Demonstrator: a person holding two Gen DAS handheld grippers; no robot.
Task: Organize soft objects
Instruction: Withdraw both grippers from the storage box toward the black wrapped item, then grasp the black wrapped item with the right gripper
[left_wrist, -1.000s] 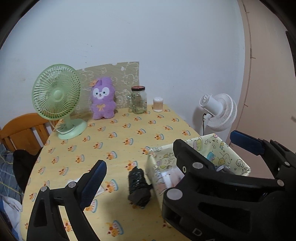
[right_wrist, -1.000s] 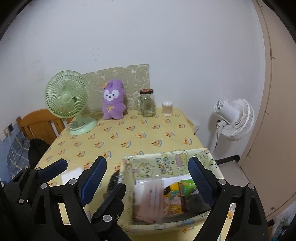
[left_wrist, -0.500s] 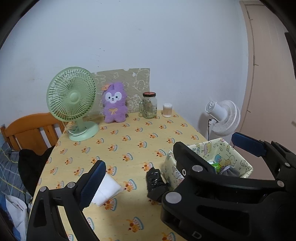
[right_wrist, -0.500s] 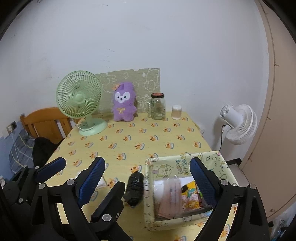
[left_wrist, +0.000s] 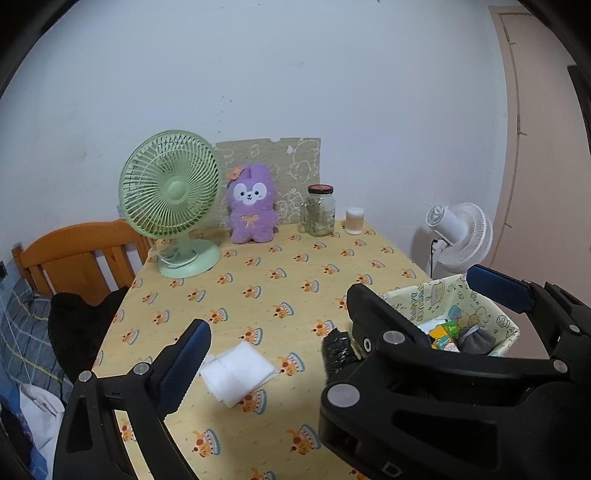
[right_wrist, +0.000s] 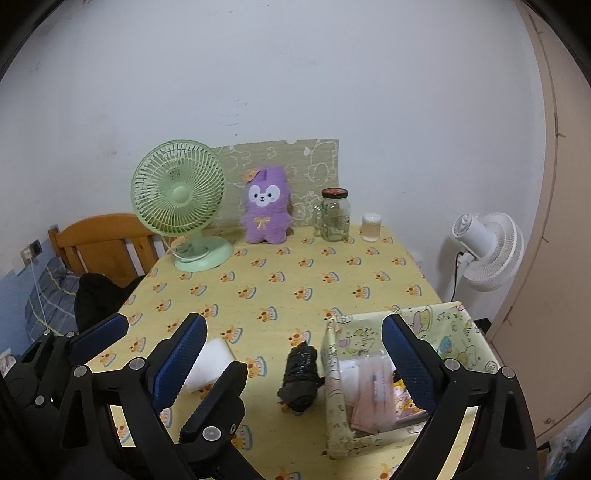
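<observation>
No legible text anywhere; print on the patterned box (right_wrist: 448, 326) & the packets inside is too small/blurred to read.

You face a plain pale wall (right_wrist: 295, 74); the desk (right_wrist: 295, 280) ahead of you wears a yellow cloth printed with small cakes; a green fan (right_wrist: 179, 192) stands at its far left, a patterned board (right_wrist: 317, 162) leans on the wall behind; a wooden chair (right_wrist: 107, 240) sits at your left with dark cloth on it; a white fan (right_wrist: 487, 251) stands at your right beside a beige door (right_wrist: 554, 184); the light is soft and even.
</observation>
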